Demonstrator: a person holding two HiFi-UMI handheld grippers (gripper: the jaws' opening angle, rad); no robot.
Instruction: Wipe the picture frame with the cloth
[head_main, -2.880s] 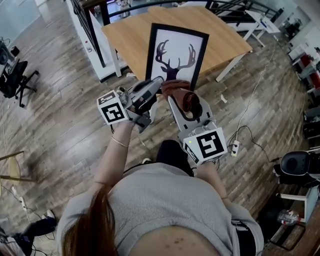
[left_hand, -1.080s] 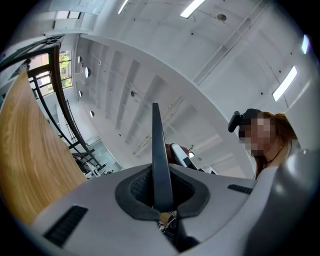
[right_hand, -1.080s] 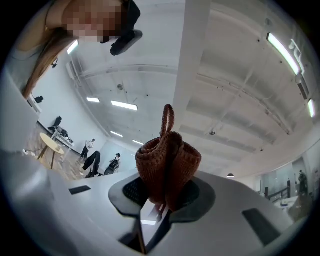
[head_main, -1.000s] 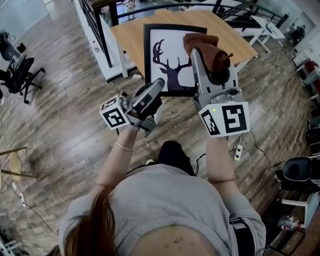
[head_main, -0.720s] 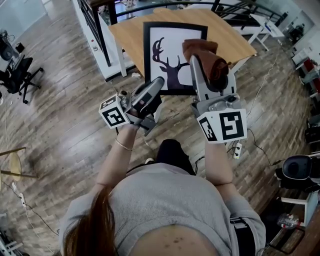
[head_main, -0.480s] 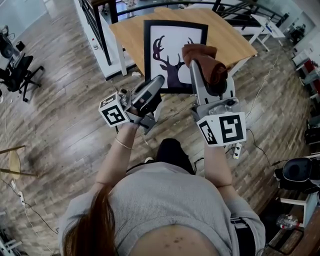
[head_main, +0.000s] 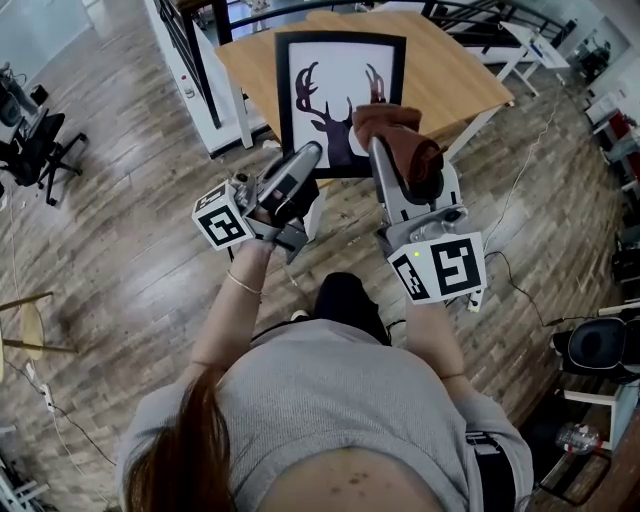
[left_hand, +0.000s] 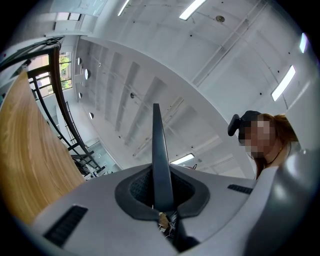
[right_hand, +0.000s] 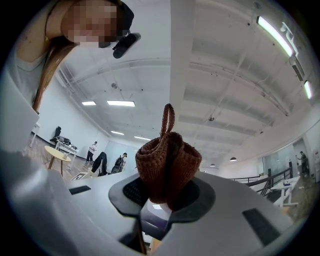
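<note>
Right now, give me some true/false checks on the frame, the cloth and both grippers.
1. The left gripper is clamped on the edge of the picture frame. True.
2. The right gripper is empty. False: it is shut on a bunched brown cloth.
3. The frame lies flat on the table. False: the left gripper holds it up, and its lower part hangs past the table's edge.
4. The picture shows a deer's head with antlers. True.
</note>
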